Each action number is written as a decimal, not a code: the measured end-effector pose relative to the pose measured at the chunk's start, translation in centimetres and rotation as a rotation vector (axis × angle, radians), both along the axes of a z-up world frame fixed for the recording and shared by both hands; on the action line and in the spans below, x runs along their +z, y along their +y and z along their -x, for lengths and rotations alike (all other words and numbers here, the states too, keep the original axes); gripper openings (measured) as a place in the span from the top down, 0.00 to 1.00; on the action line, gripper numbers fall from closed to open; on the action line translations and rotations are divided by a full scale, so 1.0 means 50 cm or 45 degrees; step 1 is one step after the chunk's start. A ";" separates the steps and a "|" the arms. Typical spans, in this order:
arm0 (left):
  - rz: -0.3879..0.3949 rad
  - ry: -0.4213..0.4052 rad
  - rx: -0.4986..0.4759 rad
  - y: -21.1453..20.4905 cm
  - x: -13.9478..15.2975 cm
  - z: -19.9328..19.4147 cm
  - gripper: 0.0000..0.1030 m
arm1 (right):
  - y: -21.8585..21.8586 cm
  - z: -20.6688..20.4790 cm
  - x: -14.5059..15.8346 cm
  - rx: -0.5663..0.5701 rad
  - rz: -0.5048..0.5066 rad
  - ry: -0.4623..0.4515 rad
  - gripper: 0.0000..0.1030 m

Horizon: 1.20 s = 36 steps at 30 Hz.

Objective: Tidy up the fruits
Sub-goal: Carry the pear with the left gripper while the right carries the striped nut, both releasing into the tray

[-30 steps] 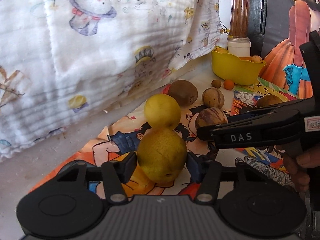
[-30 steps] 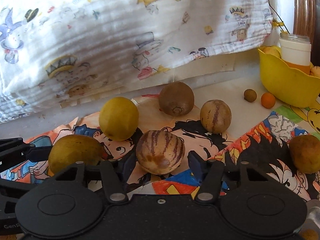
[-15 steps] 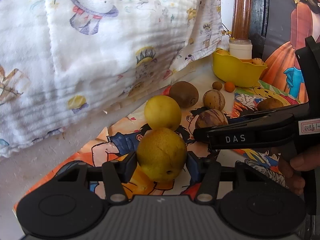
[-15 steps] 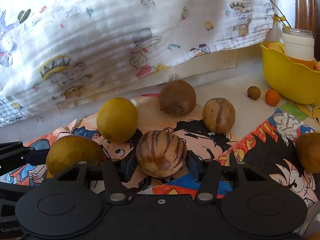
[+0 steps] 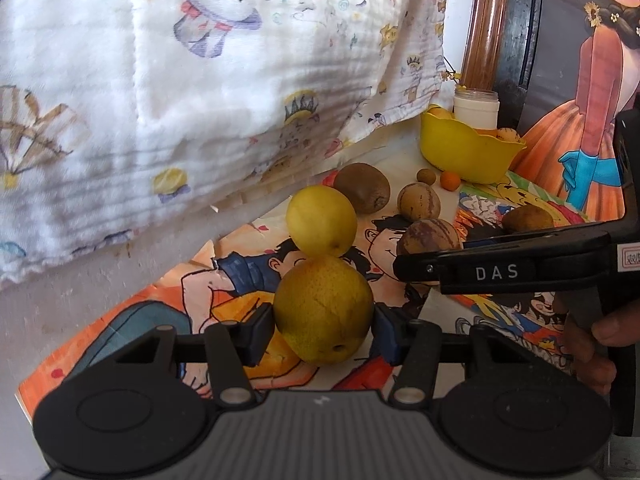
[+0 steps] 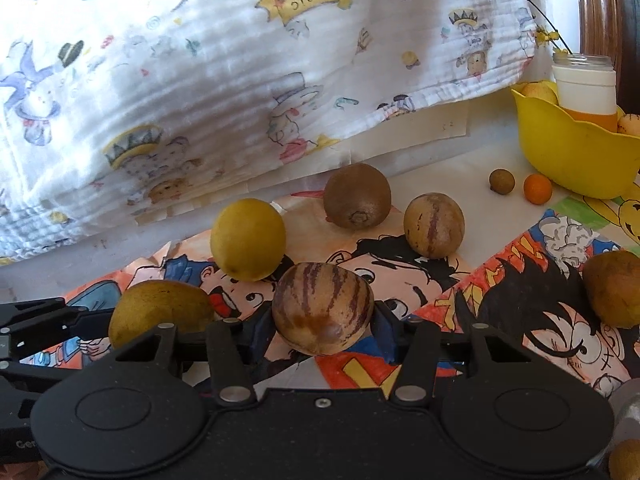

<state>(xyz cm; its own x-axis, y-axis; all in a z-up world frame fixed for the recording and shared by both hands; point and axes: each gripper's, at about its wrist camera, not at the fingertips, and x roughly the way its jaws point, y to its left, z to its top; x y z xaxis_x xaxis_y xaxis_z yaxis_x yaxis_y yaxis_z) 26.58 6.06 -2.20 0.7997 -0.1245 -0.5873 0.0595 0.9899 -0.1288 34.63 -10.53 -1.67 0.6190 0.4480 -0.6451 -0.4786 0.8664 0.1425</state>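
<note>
Clearly "DAS" on right gripper

Our left gripper points downward with its pads pressed against both sides of a yellow-green pear. Our right gripper tilts down alongside it, its jaws having just closed onto a striped melon. Our right hand wraps its handle.
</note>
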 end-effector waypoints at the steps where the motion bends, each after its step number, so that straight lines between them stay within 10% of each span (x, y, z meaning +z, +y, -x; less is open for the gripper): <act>1: 0.005 -0.001 -0.001 0.000 0.000 0.002 0.44 | 0.000 0.002 0.001 0.000 -0.002 0.000 0.48; 15: 0.060 -0.069 -0.057 -0.024 0.032 0.039 0.45 | -0.077 0.075 0.052 -0.046 -0.038 -0.036 0.48; 36: 0.113 -0.107 -0.310 -0.267 0.073 0.113 0.45 | -0.422 0.299 0.078 -0.375 -0.031 -0.132 0.48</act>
<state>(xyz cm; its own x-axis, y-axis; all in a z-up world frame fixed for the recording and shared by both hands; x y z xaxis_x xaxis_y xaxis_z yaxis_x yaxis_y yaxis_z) 20.96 -7.30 1.47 0.7852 -0.3673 -0.4985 0.3086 0.9301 -0.1992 19.66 -31.65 2.21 0.7864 0.2543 -0.5629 -0.2206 0.9668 0.1287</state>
